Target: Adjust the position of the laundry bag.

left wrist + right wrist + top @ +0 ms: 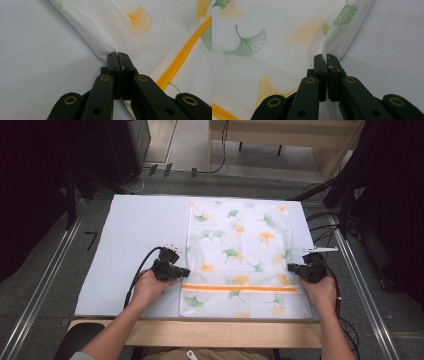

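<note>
The mesh laundry bag (239, 255), printed with ginkgo leaves, was laid flat on the white bench (135, 235), its orange zipper (239, 288) near the front edge. The left gripper (186, 271) was clenched on the bag's left edge and the right gripper (291, 268) on its right edge. Both hands were held low, forearms entering from the front.

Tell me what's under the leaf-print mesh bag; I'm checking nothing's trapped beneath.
The mesh bag lies flat on the white mat, which shows around it. Whatever is directly beneath is covered.
</note>
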Tool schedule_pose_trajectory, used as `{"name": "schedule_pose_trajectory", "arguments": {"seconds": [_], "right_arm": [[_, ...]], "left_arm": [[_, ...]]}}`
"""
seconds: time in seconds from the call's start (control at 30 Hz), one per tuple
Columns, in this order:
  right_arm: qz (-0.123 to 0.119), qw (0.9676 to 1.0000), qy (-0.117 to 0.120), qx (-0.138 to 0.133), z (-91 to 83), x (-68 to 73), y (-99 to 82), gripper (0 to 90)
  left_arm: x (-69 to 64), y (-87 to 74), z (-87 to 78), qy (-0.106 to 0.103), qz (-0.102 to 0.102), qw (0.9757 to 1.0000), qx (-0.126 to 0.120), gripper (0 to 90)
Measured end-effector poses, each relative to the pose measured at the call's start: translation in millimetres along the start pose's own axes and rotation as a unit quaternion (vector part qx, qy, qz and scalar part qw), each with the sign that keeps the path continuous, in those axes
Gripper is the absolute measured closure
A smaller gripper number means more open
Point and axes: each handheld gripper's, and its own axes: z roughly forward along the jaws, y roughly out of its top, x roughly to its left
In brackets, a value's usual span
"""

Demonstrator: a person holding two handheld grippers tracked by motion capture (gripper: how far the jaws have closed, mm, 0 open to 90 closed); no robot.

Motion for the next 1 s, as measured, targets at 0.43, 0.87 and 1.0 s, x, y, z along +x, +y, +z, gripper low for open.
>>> {"name": "schedule_pose_trajectory", "arguments": {"seconds": [0.43, 0.87, 1.0], "right_arm": [[-0.009, 0.9997, 0.021, 0.0, -2.1, 10.6, 6.4, 89.7], [-0.034, 0.9978, 0.056, 0.007, 10.6, 43.2, 24.9, 89.6], [-0.051, 0.9967, 0.063, 0.008, 15.2, 55.7, 30.6, 89.5]], "left_arm": [[12.1, 0.5, -19.7, -0.004, -0.015, 0.9998, -0.01, 90.0], [38.7, -16.4, -54.2, 0.013, -0.044, 0.9988, -0.02, 90.0], [47.5, -23.1, -65.2, 0.02, -0.051, 0.9983, -0.019, 90.0]]}}
